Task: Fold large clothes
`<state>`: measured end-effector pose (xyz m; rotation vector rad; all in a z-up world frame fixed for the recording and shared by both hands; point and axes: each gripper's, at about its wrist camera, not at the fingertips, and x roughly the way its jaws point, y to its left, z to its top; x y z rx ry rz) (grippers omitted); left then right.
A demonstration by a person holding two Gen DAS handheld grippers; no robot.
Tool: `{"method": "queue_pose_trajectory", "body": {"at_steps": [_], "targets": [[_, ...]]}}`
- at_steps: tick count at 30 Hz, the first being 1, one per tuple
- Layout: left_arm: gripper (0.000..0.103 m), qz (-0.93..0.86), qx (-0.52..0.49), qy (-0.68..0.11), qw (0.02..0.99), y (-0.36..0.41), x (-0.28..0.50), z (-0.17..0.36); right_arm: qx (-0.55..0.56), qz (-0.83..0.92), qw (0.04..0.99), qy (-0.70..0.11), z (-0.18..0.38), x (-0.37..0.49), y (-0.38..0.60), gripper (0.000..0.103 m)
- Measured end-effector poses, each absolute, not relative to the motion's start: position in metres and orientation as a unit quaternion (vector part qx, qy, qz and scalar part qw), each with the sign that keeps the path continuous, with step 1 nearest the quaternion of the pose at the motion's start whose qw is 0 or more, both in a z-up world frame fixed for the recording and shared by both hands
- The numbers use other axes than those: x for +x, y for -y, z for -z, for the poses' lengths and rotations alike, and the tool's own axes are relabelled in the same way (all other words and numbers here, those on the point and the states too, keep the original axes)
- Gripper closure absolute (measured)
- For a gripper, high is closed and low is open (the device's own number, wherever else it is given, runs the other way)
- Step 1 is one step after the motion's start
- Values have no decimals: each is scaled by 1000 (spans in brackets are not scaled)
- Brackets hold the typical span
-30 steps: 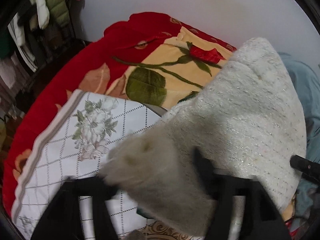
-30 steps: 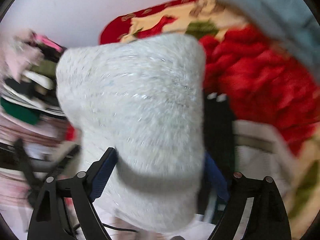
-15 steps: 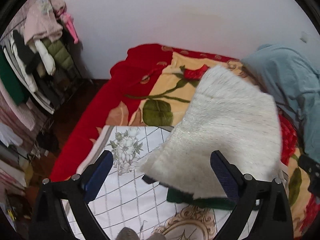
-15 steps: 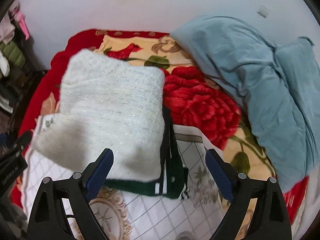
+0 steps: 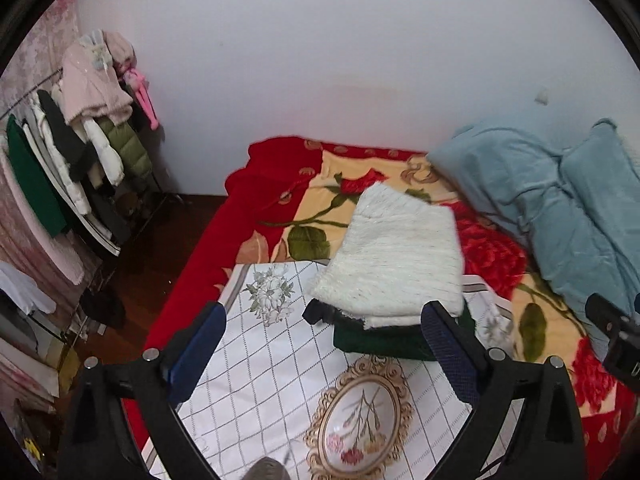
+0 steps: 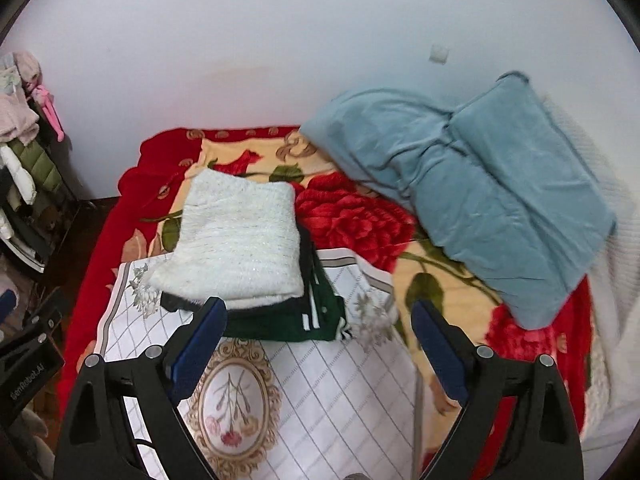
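A folded white fuzzy sweater [image 5: 394,258] lies on top of a folded dark green garment [image 5: 380,340], which rests on a white checked cloth with flower prints [image 5: 280,380] on the bed. It also shows in the right wrist view [image 6: 240,240], with the green garment [image 6: 296,320] under it. My left gripper [image 5: 320,344] is open and empty, just in front of the stack. My right gripper [image 6: 320,340] is open and empty, a little back from the stack.
A red and yellow rose blanket [image 5: 320,200] covers the bed. A folded light blue quilt [image 6: 460,184] lies at the back right. A rack of hanging clothes [image 5: 72,160] stands to the left, over dark floor [image 5: 160,248]. A white wall [image 5: 320,60] is behind.
Both grippers let go of the white sweater and drew back. The sweater now lies folded on the green garment. Both views have pulled away from the stack.
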<state>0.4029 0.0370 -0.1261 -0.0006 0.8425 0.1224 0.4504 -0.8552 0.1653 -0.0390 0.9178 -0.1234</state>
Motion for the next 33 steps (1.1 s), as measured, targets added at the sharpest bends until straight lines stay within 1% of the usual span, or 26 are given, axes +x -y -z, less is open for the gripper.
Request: {"method": "queue_pose_trajectory", "body": {"at_steps": [9,18,23,26,33], "targets": [[3,-31,-19,-367,930,-28,303,46,-28,77,915,-396,-263,317,854,8],[3,-29,-27,-335,941,-22,224,-3,-35,76,932,-353,-338,205,865,8],[3,-24,-21,-321,947,-17,194,-21,-38,77,938,-334,-363,159,872,8],[2,-25,-17,-312,950,-14,180,-30,-34,74,942,-326,-374,136,876,5],[1,-22,-19,-294,955,-11,150,-44,-30,63,950,-303,-397,92,881,5]]}}
